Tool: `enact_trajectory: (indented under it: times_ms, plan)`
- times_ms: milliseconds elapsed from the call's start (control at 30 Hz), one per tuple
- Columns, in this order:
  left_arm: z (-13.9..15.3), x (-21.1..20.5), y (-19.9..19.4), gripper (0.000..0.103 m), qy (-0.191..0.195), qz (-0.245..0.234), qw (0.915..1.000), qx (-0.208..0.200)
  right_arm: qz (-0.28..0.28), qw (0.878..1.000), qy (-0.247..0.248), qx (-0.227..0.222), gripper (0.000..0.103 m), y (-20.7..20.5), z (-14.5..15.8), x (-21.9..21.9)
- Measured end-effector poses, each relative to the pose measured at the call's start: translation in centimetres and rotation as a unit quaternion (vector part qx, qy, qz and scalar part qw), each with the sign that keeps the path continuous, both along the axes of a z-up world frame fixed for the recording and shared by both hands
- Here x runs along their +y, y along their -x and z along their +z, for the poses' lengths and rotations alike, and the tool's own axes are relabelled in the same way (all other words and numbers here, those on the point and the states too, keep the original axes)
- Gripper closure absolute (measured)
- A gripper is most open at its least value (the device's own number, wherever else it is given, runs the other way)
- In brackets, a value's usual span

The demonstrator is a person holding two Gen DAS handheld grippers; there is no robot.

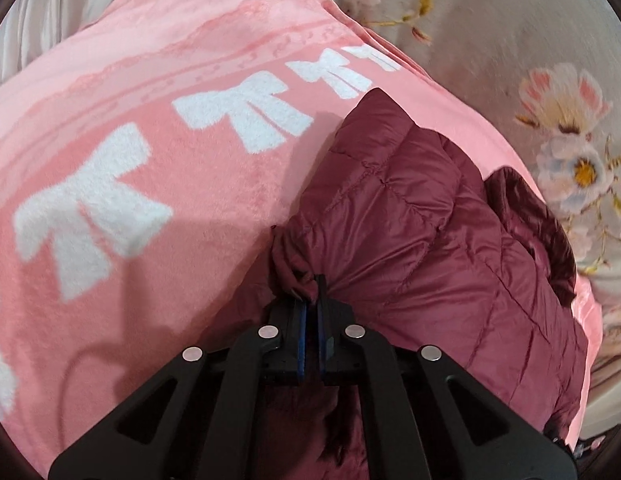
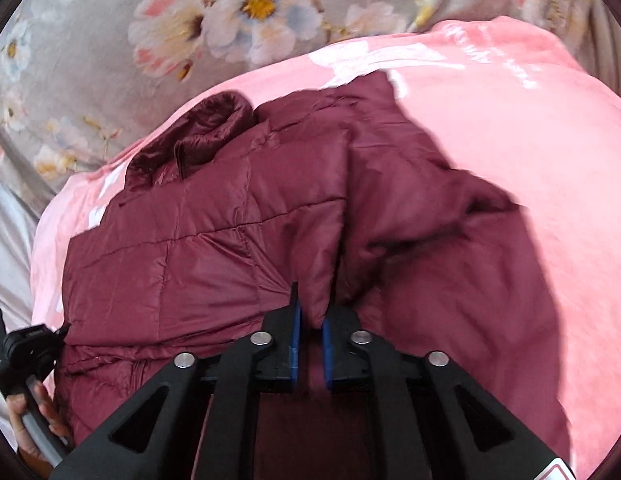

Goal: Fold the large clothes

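A maroon quilted puffer jacket (image 1: pixel 422 216) lies on a pink fleece blanket (image 1: pixel 150 120) with white bows. My left gripper (image 1: pixel 310 300) is shut on a bunched edge of the jacket, the fabric pinched between its blue pads. In the right wrist view the same jacket (image 2: pixel 198 248) spreads out with its collar (image 2: pixel 206 128) at the upper left. My right gripper (image 2: pixel 310 320) is shut on a fold of the jacket, which fills the narrow gap between its pads. At the lower left of that view a hand (image 2: pixel 34 412) holds the other gripper's handle.
The pink blanket (image 2: pixel 490 140) covers a bed with a grey floral sheet (image 1: pixel 530 60), also visible behind the jacket (image 2: pixel 110 40). White sheet folds (image 1: pixel 38 20) lie at the top left of the left wrist view.
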State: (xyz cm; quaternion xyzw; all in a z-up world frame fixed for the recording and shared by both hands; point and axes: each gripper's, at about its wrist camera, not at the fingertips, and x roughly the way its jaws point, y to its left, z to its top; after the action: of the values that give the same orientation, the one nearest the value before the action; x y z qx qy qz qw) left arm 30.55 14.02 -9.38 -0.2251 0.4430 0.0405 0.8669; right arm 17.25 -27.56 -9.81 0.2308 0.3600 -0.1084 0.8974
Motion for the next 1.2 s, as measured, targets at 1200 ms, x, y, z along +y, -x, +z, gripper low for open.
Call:
enact_trajectory:
  times_ms: [1200]
  plan:
    - [-0.8,-8.3,0.9,0.097,-0.106,-0.111,0.9872,-0.043,0.056,0.994,0.088,0.031,0.103,-1.7,-1.1,5.8]
